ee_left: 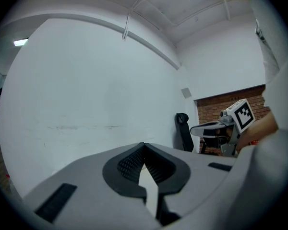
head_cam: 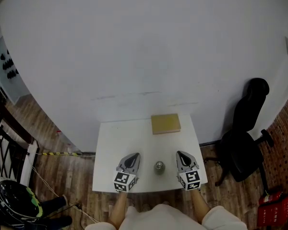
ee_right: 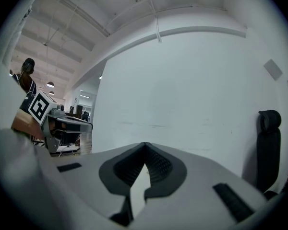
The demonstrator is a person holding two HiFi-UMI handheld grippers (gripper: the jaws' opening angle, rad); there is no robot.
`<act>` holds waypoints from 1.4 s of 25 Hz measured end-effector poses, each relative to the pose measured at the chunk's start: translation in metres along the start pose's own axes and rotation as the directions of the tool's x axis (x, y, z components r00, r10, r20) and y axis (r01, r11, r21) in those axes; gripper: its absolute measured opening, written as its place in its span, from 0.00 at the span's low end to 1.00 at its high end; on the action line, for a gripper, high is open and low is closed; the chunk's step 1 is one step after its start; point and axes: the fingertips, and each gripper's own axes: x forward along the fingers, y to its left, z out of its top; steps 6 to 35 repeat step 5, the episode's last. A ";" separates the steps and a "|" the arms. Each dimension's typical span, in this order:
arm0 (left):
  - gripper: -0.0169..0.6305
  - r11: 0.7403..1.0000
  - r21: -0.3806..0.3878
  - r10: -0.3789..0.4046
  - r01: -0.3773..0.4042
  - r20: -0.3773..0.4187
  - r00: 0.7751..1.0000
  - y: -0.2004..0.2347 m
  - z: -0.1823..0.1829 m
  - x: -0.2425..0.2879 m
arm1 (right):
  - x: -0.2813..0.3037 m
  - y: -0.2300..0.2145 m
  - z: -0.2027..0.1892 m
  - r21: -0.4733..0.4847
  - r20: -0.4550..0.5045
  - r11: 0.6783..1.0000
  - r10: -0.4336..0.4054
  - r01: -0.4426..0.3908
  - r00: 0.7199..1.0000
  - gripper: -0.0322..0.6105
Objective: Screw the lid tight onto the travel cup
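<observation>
We find the travel cup (head_cam: 159, 166) standing upright on the small white table (head_cam: 129, 138), near its front edge and roughly midway across its width. From above it shows only a round grey top, and we cannot tell whether the lid is seated on it. The cup sits between the two grippers and neither touches it. The left gripper (head_cam: 133, 156) lies just to its left and the right gripper (head_cam: 181, 155) just to its right, both pointing away from the person towards the far edge of the table. In the left gripper view we note the jaws brought together at the tips, with nothing between the ribbed pads. The right gripper view shows the same: jaws closed tip to tip and holding nothing. Beyond the cup, at the far edge of the table, a flat tan block (head_cam: 165, 123) lies well apart from it. The table stands against a plain white wall (head_cam: 144, 47). A black office chair (head_cam: 245, 138) stands to the right of the table on the wooden floor (head_cam: 48, 171).
</observation>
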 end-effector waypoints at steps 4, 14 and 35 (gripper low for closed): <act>0.04 1.000 -0.001 0.000 0.000 0.000 1.000 0.000 0.000 0.001 | 0.002 0.000 -0.001 -0.004 -0.001 1.000 0.004 -0.004 1.000 0.05; 0.04 1.000 -0.001 0.000 0.000 -0.001 1.000 -0.001 0.000 0.002 | 0.002 0.000 -0.001 -0.005 0.000 1.000 0.005 -0.005 1.000 0.05; 0.04 1.000 -0.001 0.000 0.000 -0.001 1.000 -0.001 0.000 0.002 | 0.002 0.000 -0.001 -0.005 0.000 1.000 0.005 -0.005 1.000 0.05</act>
